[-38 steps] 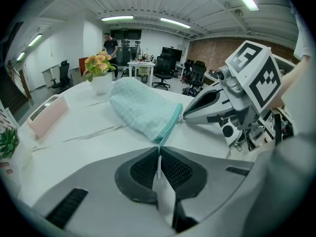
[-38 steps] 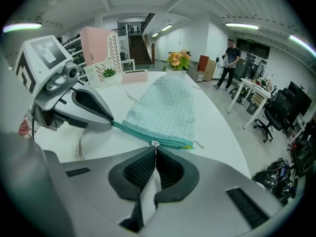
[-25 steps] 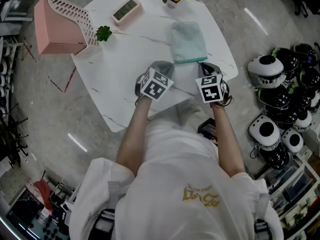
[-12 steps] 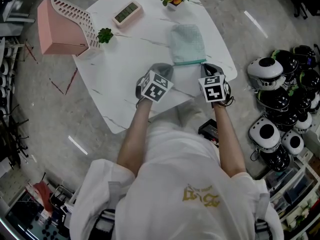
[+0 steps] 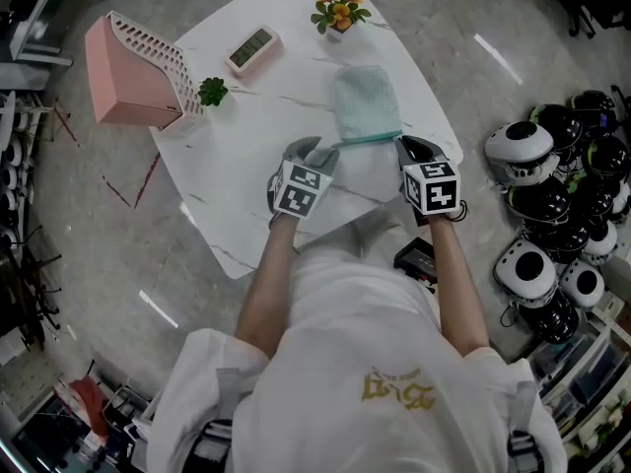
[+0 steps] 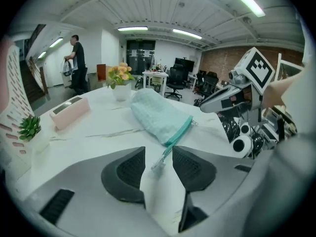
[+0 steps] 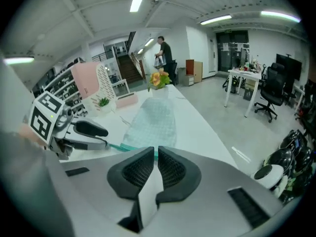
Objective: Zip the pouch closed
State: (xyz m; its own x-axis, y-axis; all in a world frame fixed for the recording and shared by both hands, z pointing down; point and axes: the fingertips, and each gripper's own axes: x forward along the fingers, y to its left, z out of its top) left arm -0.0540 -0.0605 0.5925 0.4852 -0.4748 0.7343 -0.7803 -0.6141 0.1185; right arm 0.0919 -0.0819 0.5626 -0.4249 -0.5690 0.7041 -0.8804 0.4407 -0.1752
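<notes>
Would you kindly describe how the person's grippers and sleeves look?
Both the left gripper and the right gripper are grey, with black textured pads on the jaws. Each carries a white cube printed with black square markers. The person wears short white sleeves.

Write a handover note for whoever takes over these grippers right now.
Left gripper: open, the tail of the zipper between its jaws, not yet gripped.
Right gripper: shut, at the zipper's other end; no grip on it shows.
Pouch: flat on the table, zipper edge toward you.
Done: a gripper at each zipper end.
Left: clamp the tail, then draw the zipper closed; how far it is zipped can't be told.
</notes>
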